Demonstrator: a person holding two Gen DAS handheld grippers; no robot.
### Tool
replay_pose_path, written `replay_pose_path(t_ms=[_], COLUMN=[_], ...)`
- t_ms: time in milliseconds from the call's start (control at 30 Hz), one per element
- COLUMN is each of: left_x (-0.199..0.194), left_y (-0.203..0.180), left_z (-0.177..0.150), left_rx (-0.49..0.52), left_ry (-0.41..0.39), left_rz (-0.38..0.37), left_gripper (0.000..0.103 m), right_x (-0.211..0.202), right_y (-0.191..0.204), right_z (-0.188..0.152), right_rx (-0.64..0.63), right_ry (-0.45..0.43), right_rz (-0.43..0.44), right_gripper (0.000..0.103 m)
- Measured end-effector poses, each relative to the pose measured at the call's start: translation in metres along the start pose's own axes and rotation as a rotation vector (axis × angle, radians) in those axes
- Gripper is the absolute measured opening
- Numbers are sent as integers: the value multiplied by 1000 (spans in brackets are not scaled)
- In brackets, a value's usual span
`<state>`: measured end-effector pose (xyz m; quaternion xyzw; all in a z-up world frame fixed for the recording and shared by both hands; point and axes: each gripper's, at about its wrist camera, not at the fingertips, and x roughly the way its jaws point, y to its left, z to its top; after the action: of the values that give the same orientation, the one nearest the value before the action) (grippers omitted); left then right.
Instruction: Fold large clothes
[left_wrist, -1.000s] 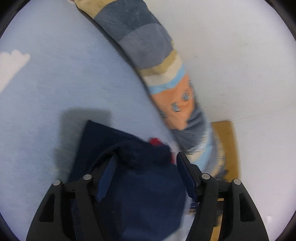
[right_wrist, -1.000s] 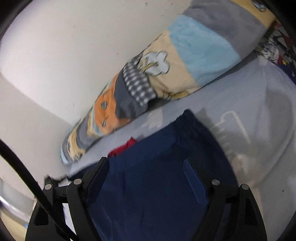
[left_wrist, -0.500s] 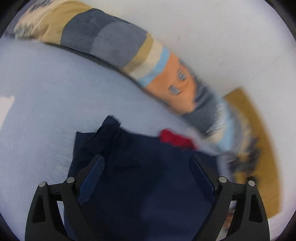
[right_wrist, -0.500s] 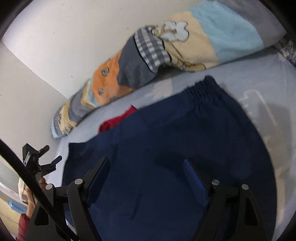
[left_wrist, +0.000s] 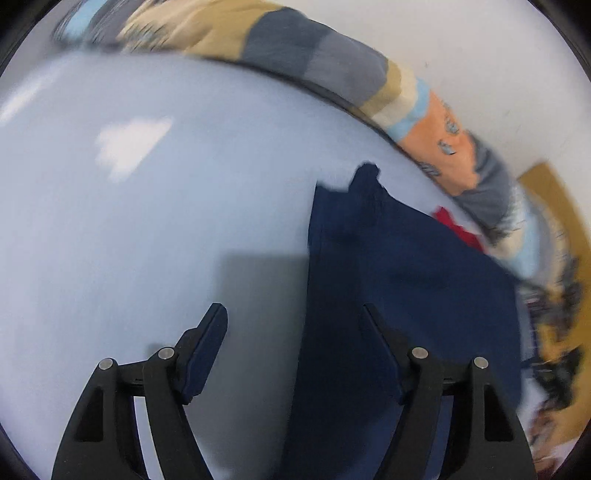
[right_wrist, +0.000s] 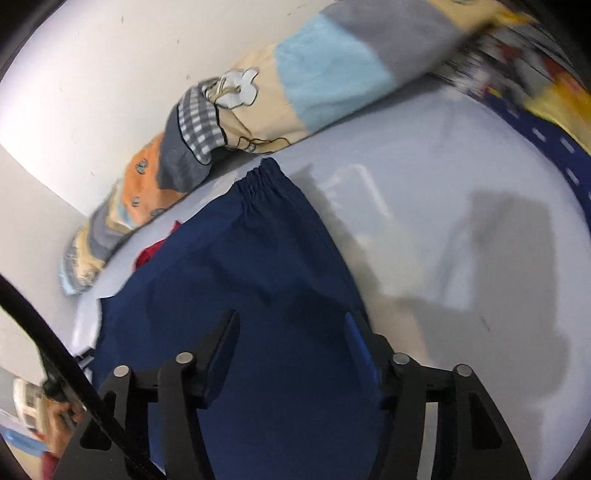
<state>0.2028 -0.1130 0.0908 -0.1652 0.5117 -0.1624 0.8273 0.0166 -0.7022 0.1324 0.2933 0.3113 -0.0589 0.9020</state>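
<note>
We held both tongs wide and empty above the bed: left tongs over the shorts' edge (blurred), right tongs over their middle.

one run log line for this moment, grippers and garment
left hand-held gripper: open, empty | right hand-held gripper: open, empty | navy garment: flat on bed sheet | red cloth: under its far edge

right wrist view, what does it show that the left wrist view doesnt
Only the right wrist view shows the gathered elastic waistband, the road-print blanket and a black cable. Only the left wrist view shows a white cloud print on the sheet. Both show the navy blue cloth garment, the red cloth under it, the long patchwork pillow, the pale blue bedsheet and an open claw.
</note>
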Motion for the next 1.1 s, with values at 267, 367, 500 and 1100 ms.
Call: replay_pose_path(t_ms=[267, 367, 500, 1100], left_x=[-48, -47, -37, -15], left_y=[32, 30, 18, -42], left_z=[-110, -126, -124, -85], left_rx=[-165, -204, -255, -137], left_ry=[89, 48, 25, -127], left_rz=[-221, -233, -275, -171], left_gripper=[80, 81, 88, 17], right_x=[-68, -63, -48, -18], right_y=[-66, -75, -62, 5], right_z=[-85, -103, -98, -74], right_rx=[264, 349, 350, 113], right_ry=[26, 36, -10, -117], right_rz=[95, 154, 177, 213], right_gripper=[77, 77, 79, 8])
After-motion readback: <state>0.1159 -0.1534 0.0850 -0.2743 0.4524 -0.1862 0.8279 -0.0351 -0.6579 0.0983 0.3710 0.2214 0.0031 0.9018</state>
